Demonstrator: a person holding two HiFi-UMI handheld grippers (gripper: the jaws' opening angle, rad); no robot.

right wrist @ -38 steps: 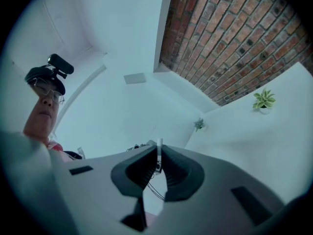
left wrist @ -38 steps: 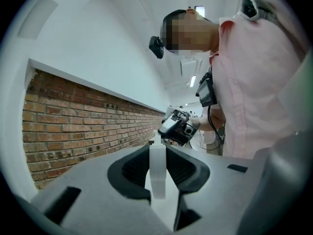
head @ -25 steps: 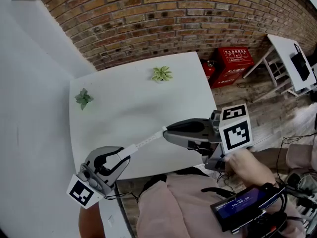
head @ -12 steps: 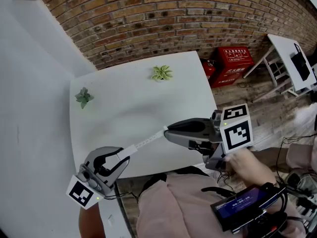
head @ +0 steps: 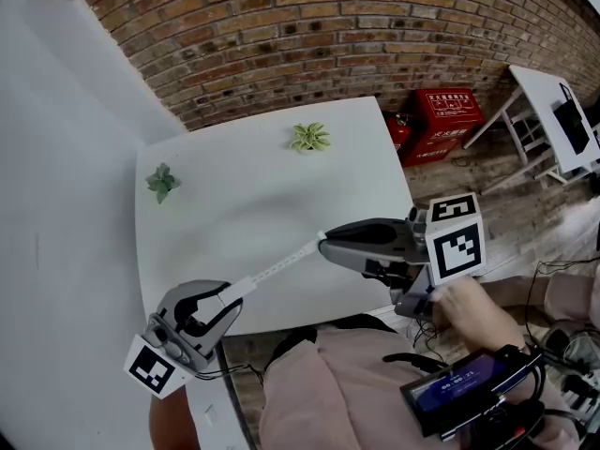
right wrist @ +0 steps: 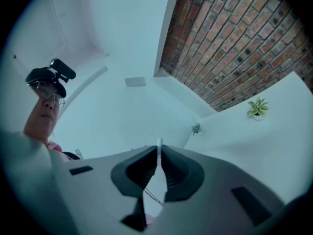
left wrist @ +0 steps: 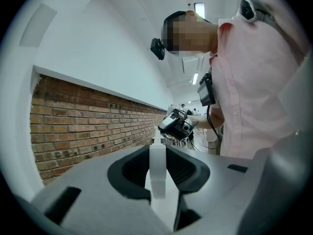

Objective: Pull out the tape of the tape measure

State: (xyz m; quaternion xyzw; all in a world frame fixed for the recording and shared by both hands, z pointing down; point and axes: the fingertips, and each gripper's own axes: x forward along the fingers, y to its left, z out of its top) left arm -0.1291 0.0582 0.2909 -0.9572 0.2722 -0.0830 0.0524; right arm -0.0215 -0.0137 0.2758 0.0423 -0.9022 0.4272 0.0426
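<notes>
A white tape (head: 281, 268) runs taut above the white table (head: 244, 190) between my two grippers. The left gripper (head: 229, 295), low at the front left, is shut on the white tape measure body (head: 239, 287). In the left gripper view that body (left wrist: 157, 180) sits upright between the jaws. The right gripper (head: 325, 244) comes in from the right and is shut on the tape's end. In the right gripper view the thin tape tip (right wrist: 158, 144) sticks up between the closed pads. A hand (head: 469, 307) holds the right gripper.
Two small potted plants stand on the table, one at the far left (head: 162, 182) and one at the back (head: 308, 138). A brick wall (head: 309, 36) lies behind. A red box (head: 441, 120) and another white table (head: 553, 111) are on the floor at the right.
The right gripper has shifted slightly right, away from the left one, and the stretch of tape between them is a little longer. Both grips hold.
</notes>
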